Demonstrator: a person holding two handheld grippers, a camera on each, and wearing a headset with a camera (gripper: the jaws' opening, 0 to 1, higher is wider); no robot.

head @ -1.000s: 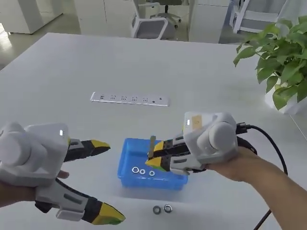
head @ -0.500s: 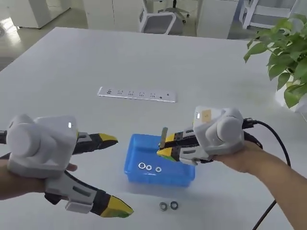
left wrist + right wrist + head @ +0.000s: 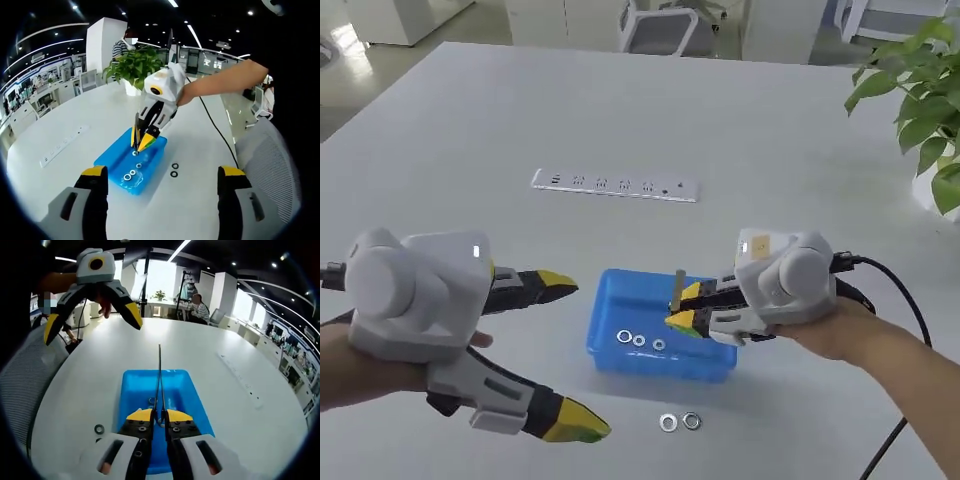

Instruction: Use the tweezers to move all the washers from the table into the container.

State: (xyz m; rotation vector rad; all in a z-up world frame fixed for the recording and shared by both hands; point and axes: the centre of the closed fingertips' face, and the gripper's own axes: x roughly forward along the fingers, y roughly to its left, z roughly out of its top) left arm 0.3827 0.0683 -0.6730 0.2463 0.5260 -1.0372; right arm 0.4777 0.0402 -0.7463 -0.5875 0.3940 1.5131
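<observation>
Right gripper (image 3: 160, 416) clamps the tweezers (image 3: 160, 380); their long axis runs forward along its jaws, over the blue container (image 3: 185, 390). Left gripper (image 3: 162, 172) jaws: spread wide.

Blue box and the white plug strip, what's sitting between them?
Nothing: in the head view, the table between the blue box and the plug strip is bare.

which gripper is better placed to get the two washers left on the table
Right. The right gripper is shut on the tweezers, over the blue container and near the two washers on the table just in front of it. The left gripper is open and holds nothing.
</observation>
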